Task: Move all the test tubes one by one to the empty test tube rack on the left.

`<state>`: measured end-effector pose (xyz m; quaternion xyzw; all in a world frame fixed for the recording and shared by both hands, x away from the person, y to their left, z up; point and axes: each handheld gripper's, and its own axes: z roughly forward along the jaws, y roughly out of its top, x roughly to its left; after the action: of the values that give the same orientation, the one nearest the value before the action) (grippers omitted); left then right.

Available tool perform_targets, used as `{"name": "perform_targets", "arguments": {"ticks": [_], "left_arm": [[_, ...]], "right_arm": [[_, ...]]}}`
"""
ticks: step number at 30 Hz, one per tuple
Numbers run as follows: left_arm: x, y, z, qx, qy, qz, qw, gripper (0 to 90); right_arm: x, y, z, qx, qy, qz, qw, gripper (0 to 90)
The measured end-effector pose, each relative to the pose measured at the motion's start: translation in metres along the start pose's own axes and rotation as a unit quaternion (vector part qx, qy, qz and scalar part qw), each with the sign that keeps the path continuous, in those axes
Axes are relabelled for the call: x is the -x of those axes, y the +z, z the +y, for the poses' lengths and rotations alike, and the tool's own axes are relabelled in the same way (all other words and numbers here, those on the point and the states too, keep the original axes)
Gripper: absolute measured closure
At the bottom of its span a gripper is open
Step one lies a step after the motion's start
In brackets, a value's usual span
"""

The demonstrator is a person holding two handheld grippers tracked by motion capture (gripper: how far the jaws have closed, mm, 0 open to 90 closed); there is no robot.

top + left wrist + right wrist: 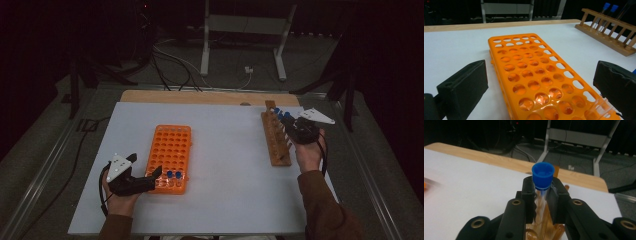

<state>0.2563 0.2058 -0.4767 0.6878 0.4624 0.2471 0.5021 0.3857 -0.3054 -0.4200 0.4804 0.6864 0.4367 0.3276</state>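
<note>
The right tool (pixel 543 195) was clamped on a blue-capped tube (pixel 543 178) over the wooden rack (pixel 276 140) at right—best lifted straight up—while the left tool (pixel 150 176), jaws apart, steadied the orange rack (pixel 536 75) lower left.

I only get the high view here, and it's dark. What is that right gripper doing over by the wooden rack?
Observer: The right gripper is shut on a clear test tube with a blue cap, gripped just under the cap, above the wooden rack.
Operator: And the left one, is it holding anything?
Observer: No. The left gripper stands open, its jaws on either side of the near end of the orange rack.
Operator: Are the holes in front of it free?
Observer: Those seen ahead in the left gripper view are free; a clear tube leans at its lower right corner.
</note>
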Motion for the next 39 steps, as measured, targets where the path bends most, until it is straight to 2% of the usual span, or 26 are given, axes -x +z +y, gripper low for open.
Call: {"name": "perform_targets", "arguments": {"ticks": [6, 9, 13, 18, 21, 24, 27, 31, 35, 39], "left_arm": [[-0.002, -0.004, 0.005, 0.007, 0.000, 0.011, 0.9999, 0.5], [-0.003, -0.007, 0.013, 0.017, 0.002, 0.013, 0.9998, 0.5], [-0.005, -0.010, 0.021, 0.023, 0.010, 0.015, 0.9996, 0.5], [-0.008, -0.008, 0.029, 0.027, 0.007, 0.001, 0.9996, 0.6], [-0.007, -0.004, 0.032, 0.026, 0.010, -0.008, 0.9996, 0.6], [-0.004, 0.000, 0.036, 0.022, 0.015, -0.016, 0.9995, 0.6], [-0.001, 0.004, 0.040, 0.021, 0.020, -0.026, 0.9992, 0.6], [0.002, 0.009, 0.040, 0.016, 0.023, -0.037, 0.9989, 0.6], [0.003, 0.011, 0.042, 0.014, 0.026, -0.043, 0.9986, 0.7], [0.005, 0.014, 0.047, 0.014, 0.034, -0.052, 0.9980, 1.1]], "right_arm": [[-0.006, -0.015, 0.013, 0.032, -0.003, 0.004, 0.9995, 77.4], [-0.013, -0.017, 0.016, 0.033, -0.010, 0.016, 0.9993, 77.4], [-0.026, -0.015, 0.016, 0.027, -0.016, 0.042, 0.9986, 77.4], [-0.047, -0.010, 0.017, 0.017, -0.019, 0.085, 0.9960, 77.4], [-0.063, -0.008, 0.019, 0.009, -0.025, 0.115, 0.9930, 77.4], [-0.081, -0.006, 0.022, 0.006, -0.043, 0.138, 0.9896, 77.3], [-0.097, -0.004, 0.026, 0.005, -0.050, 0.158, 0.9861, 77.4], [-0.116, -0.003, 0.031, 0.000, -0.046, 0.194, 0.9799, 77.3], [-0.135, -0.003, 0.033, -0.003, -0.059, 0.216, 0.9746, 77.3], [-0.151, 0.000, 0.036, -0.009, -0.061, 0.236, 0.9697, 77.3]]}}
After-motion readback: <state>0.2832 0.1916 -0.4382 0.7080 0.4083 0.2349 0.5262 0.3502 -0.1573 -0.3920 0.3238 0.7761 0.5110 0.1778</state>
